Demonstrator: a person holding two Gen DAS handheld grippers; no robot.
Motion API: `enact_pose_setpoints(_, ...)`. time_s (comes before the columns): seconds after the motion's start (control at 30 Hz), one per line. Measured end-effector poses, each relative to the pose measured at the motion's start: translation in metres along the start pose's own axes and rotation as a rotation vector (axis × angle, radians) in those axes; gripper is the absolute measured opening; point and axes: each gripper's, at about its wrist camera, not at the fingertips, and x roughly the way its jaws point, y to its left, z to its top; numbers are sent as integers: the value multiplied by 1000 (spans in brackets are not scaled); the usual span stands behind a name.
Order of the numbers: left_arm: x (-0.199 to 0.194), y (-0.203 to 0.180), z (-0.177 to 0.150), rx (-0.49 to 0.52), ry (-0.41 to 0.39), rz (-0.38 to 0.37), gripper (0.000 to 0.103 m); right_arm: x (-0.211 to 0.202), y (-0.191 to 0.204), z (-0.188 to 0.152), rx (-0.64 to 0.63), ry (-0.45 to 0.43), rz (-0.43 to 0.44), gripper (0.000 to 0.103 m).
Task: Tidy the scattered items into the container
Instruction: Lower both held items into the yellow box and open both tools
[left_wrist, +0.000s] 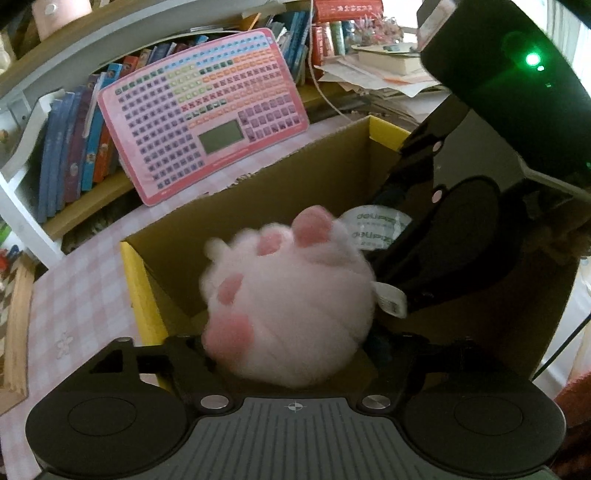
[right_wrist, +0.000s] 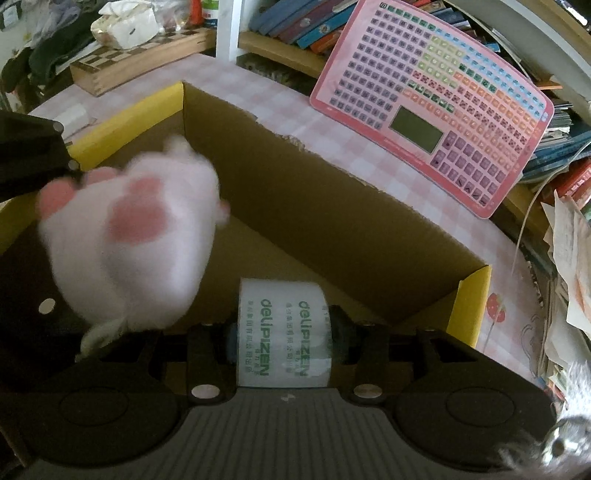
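Mostly soft fluff, cardboard and matt black plastic here.

The paw plush (left_wrist: 291, 295) is fuzzy white pile with smoother pink pads. The box (right_wrist: 332, 206) is plain brown corrugated cardboard, matt, with a torn rough top edge. The tape roll (right_wrist: 282, 332) looks glossy, printed plastic film. The grippers' bodies are matt black plastic with shiny metal screws. The tablecloth (left_wrist: 81, 295) is smooth checked pink.

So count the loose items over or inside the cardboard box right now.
2. The plush paw is blurred above the box at the left gripper; the tape roll sits between the right gripper's fingers. More may be hidden underneath.
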Motion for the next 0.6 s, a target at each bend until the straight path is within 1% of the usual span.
enact_pose_setpoints(0.07, -2, 0, -1, 0, -19, 9, 85, -4, 0, 0, 1, -19, -7, 63)
enact_pose_setpoints(0.13, -6, -1, -3, 4, -37, 19, 86, -8, -1, -1, 10, -35, -17, 66)
enact_pose_setpoints(0.23, -17, 0, -3, -17, -83, 32, 87, -20, -6, -1, 42, -71, -6, 69)
enact_pose_setpoints(0.33, -31, 3, -4, -54, -140, 50, 91, -36, -10, -2, 72, -129, -7, 75)
enact_pose_setpoints(0.43, -51, 7, -6, -90, -189, 62, 93, -55, -13, -4, 122, -191, -1, 79)
enact_pose_setpoints(0.6, -85, 11, -15, -153, -251, 65, 95, -83, -13, -13, 205, -273, -7, 80)
